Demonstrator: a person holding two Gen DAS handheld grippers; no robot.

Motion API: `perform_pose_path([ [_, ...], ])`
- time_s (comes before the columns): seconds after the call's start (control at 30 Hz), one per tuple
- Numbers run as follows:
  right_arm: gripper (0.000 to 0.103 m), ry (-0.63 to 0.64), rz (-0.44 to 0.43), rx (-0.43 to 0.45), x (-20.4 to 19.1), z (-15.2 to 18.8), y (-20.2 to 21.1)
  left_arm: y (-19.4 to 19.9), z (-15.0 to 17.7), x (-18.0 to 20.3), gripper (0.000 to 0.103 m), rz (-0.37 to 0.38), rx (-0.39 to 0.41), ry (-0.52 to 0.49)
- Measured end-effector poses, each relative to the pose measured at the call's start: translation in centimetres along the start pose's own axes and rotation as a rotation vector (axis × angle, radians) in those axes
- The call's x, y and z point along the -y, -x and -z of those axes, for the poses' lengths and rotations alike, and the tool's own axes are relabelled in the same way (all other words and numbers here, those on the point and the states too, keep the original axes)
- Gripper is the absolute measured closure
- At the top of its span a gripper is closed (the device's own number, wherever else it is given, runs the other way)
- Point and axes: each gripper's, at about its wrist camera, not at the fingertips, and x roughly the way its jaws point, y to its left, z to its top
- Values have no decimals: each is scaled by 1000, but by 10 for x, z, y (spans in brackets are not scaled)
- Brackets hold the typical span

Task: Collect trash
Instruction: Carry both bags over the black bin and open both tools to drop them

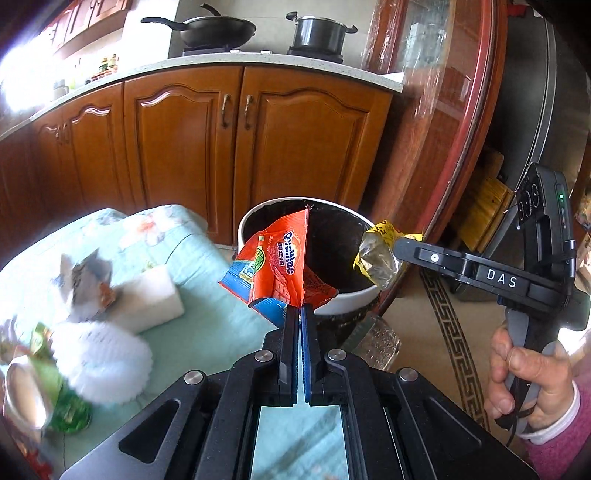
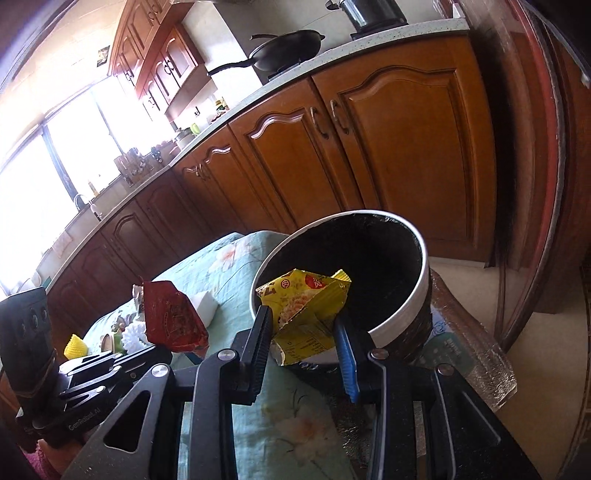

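Pinched flat between the closed left gripper [image 1: 300, 308], a red wrapper [image 1: 275, 264] marked "Ovaltine", standing up from the fingertips and leaning over the near rim of the bin [image 1: 345, 299]. Clamped at its lower end, with most of its length rising above the pads; blue edge of the packet just left of the fingers. Held in the right gripper [image 2: 304, 325], a yellow wrapper [image 2: 304, 302], crumpled, caught between the black finger [image 2: 260, 343] on the left and the blue-padded one on the right, jaws partly apart around its bulk. Upper part of the packet poking past the fingertips, over the bin's [image 2: 397, 317] near rim, against the dark lining. Seen from the left wrist, the same yellow wrapper [image 1: 375, 254] at the tip of the right gripper [image 1: 397, 245], just at the bin's right edge, a hand [image 1: 532, 384] wrapped round the handle below. White-rimmed, black-lined bin standing beside a table [image 1: 207, 310] covered in a pale green floral cloth. Left on the cloth, well apart from both grippers: a white block [image 1: 147, 299], a white frilled paper [image 1: 107, 362], a green packet [image 1: 70, 410], all blurred. Behind, wooden cabinets [image 1: 236, 136] under a counter carrying a wok [image 1: 218, 31] and a pot [image 1: 319, 33].
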Motion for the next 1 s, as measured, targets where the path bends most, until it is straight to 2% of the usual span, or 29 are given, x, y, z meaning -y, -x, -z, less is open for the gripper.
perform_pose_path([
  [0.4,69,3,58,-40,25,-33,-28,-75,-52,-2,103,28,-71,9],
  [0.63,67,10,75,-73,36,-42,-49,-99,-62,5,102,30,-102,6],
  [0.7,66,4,70,-86,40,-43,-54,-110,-65,5,97,29,-126,13],
  [0.73,64,3,66,-91,42,-44,-55,-114,-68,4,91,27,-134,17],
  [0.83,50,-8,63,-89,46,-44,-54,-117,-69,4,70,11,-124,30],
  [0.93,42,-26,62,-71,50,-42,-50,-110,-62,5,64,-4,-109,35],
  [1.0,38,-45,57,-63,52,-39,-46,-100,-55,5,57,-10,-92,45],
])
